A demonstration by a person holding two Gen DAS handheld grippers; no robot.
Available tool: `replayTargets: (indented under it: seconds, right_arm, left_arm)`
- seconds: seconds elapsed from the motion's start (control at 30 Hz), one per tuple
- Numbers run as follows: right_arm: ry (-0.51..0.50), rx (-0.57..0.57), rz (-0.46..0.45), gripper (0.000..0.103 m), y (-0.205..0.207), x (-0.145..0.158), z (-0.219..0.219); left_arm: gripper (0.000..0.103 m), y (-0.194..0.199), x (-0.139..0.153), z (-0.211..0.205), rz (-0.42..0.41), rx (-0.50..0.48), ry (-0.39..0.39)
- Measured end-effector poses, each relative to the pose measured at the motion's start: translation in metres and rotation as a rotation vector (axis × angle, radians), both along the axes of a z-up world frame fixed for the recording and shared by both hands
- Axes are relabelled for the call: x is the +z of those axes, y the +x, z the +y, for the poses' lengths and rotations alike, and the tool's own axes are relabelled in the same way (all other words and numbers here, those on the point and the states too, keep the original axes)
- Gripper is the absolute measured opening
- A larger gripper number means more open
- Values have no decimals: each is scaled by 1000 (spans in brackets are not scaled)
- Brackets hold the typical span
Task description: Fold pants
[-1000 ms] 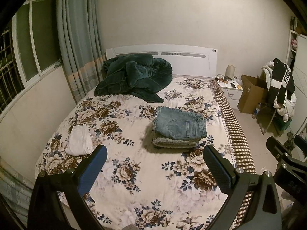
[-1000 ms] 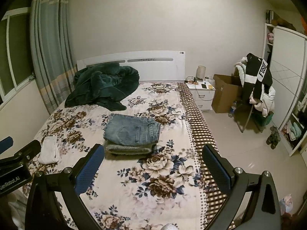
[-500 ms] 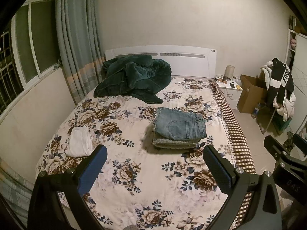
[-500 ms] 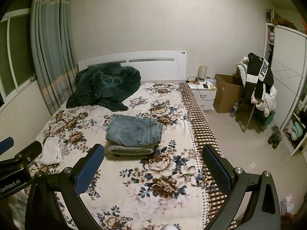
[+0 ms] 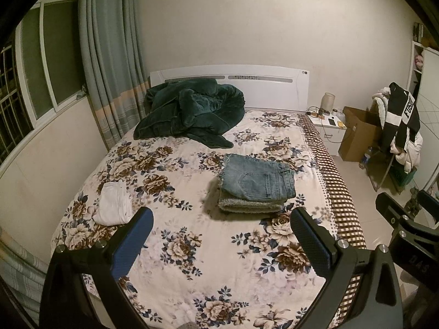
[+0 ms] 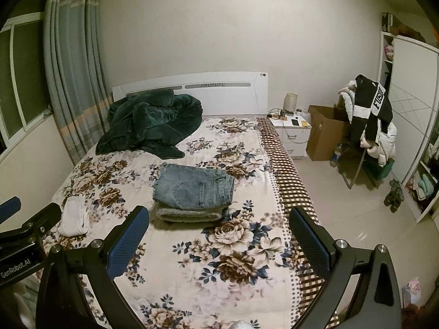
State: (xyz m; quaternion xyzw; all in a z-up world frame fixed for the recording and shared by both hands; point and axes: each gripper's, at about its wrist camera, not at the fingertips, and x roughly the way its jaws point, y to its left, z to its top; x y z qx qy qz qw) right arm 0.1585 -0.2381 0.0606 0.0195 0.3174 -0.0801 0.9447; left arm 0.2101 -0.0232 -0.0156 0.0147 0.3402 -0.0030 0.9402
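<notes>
Left gripper (image 5: 222, 230), right gripper (image 6: 219, 227): black frames, blue textured finger pads (image 6: 127, 242), silver screws (image 6: 341, 243); white "GenRobot.AI" lettering on left gripper body.

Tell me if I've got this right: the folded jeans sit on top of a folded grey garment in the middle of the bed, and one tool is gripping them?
Not quite. The jeans do rest on the grey garment on the bed, but neither tool grips them. Both wrist views show the left tool and right tool open, short of the pile.

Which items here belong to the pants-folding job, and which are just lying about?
Job: folded jeans atop a grey folded garment; left claw and right claw, both open and empty.
Lying about: green blanket, white cloth, cardboard box.
</notes>
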Motion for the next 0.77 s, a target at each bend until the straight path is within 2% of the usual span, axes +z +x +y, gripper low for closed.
replayTargets:
  seconds: [0.77]
  right_arm:
    - [7, 10, 3, 103, 5, 0, 7]
  left_arm:
    - [102, 4, 6, 3, 1, 7, -3]
